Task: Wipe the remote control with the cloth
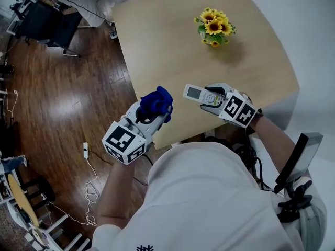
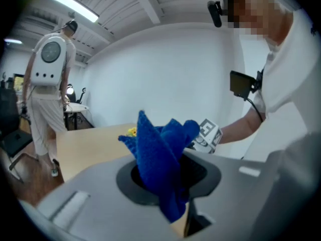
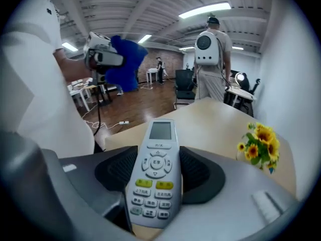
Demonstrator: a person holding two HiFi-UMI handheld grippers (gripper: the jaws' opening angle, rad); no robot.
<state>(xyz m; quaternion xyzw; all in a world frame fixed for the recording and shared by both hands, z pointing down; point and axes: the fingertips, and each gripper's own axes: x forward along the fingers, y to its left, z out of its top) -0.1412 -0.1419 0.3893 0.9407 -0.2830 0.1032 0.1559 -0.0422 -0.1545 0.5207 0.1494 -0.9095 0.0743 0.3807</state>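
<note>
Starting at the left, my left hand-held gripper (image 1: 153,115) is clenched on a crumpled royal-blue knitted cloth (image 1: 157,100), which bunches up out of the jaws in loose folds. It hangs just off the near left corner of the pale wooden bench (image 1: 172,41), partly over the dark plank floor (image 1: 57,98).

Further right, my right hand-held gripper (image 1: 213,99) is grasping a slim white remote control with a small screen and grey and yellow buttons (image 3: 154,177). Its lower, buttoned end sits between the jaws. The screen end sticks out towards the cloth, button face up, above the near edge of the bench. Cloth and remote are near each other but clearly apart.

A small bunch of yellow sunflowers (image 1: 214,27) stands towards the far right edge, well clear of both.

I judge that both pickups are done and the wiping has not begun. Next I would bring the cloth's loose folds onto the screen end and stroke along the face towards the jaws. The right grip must stay firm so the remote does not pivot under the pressure. The strip under the jaws will stay unwiped unless I regrip.
</note>
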